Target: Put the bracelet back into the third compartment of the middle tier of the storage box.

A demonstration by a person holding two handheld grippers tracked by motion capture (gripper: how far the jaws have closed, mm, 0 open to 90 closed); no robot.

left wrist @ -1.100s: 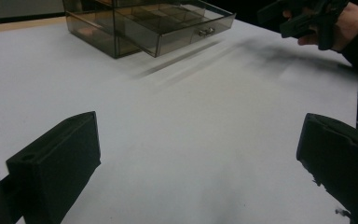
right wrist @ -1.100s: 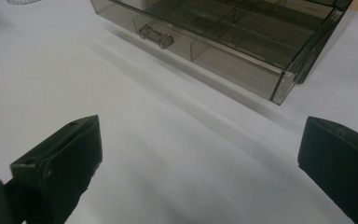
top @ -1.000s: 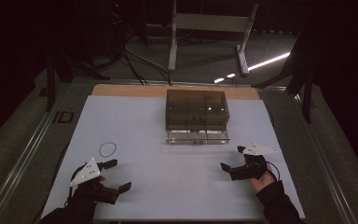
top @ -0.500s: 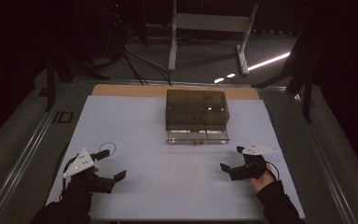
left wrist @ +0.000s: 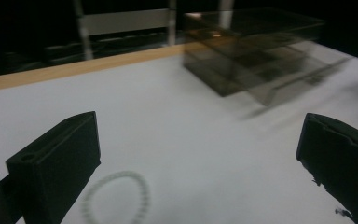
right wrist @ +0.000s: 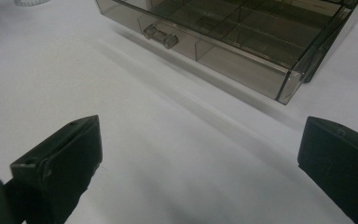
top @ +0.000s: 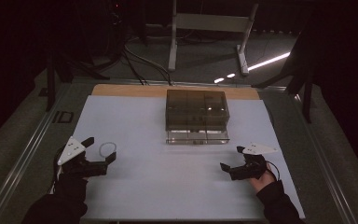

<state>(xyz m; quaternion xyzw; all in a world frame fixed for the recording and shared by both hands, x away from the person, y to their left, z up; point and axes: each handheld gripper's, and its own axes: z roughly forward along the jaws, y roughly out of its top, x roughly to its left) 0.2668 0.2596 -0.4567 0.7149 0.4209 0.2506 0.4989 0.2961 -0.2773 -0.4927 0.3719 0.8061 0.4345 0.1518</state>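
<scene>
A small white bead ring [top: 107, 149] lies flat on the white table [top: 135, 186], at the lower left of the high view. The left gripper [top: 100, 151] is right at it. Its two black jaws are spread wide apart, one on each side of the ring, and they hold nothing. In the left gripper view the ring [left wrist: 116, 198] is at the bottom, a bit blurry, just beside the left jaw. I cannot tell if that jaw touches it.

A dark see-through box [top: 196, 112] stands in the middle of the high view, near the far edge of the table. Its bottom drawer [top: 196, 136] sticks out a little toward the person. In the right gripper view the drawer [right wrist: 223, 39] is at the top, with a small clear handle [right wrist: 158, 35] on its front and little walls inside.

The right gripper [top: 230, 161] is at the lower right of the high view, well apart from the ring and near the box. Its jaws are also wide apart and hold nothing. The person's dark sleeves come in from the bottom edge.
</scene>
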